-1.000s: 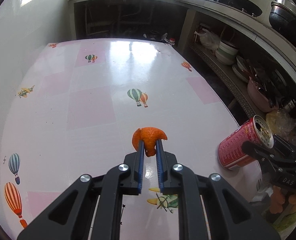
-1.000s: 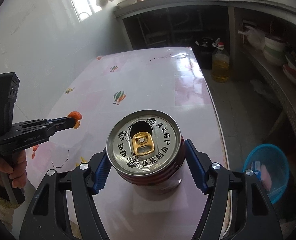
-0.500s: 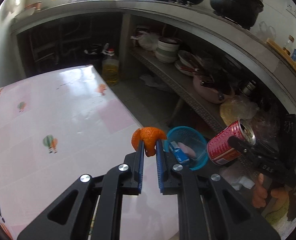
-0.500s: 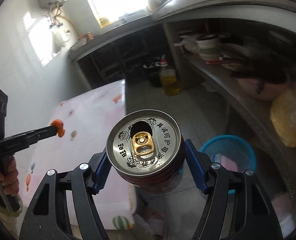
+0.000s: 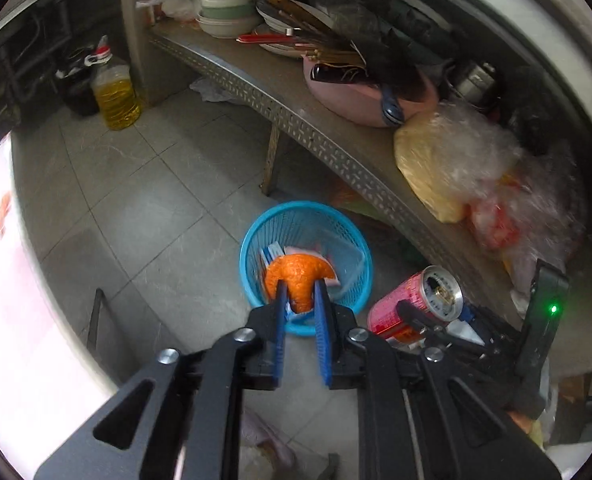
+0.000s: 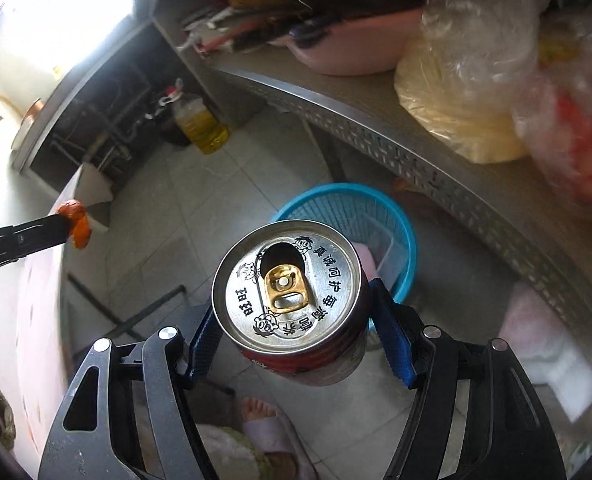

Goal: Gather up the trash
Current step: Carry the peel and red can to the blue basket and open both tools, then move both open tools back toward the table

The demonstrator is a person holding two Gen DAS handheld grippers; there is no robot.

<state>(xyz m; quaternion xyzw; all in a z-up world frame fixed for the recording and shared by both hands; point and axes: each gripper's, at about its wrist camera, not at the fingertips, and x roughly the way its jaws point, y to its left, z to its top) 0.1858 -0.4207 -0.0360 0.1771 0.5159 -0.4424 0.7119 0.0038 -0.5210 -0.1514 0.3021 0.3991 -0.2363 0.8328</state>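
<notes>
Orange peel (image 5: 300, 276) sits between the blue pads of the left claw (image 5: 300, 300), hanging right over the blue mesh basket (image 5: 256, 240) on the tiled floor; the jaws have just been easing apart, and with daylight showing beside the peel I can't tell whether the pads still pinch it. What lies inside the basket is half hidden behind the peel, only a blue-and-white packet and something pink peeking out. The right claw (image 6: 296, 344) grips a red can (image 6: 288, 284) across its body, opened top toward the camera, beside and above the basket; the can's lower end is out of sight. Bags on the metal shelf (image 5: 335, 152) are smeared by motion. A second ago both claws were over the balloon-patterned bench, which now shows only as a blurred pink strip at the left edge (image 5: 0, 300).
</notes>
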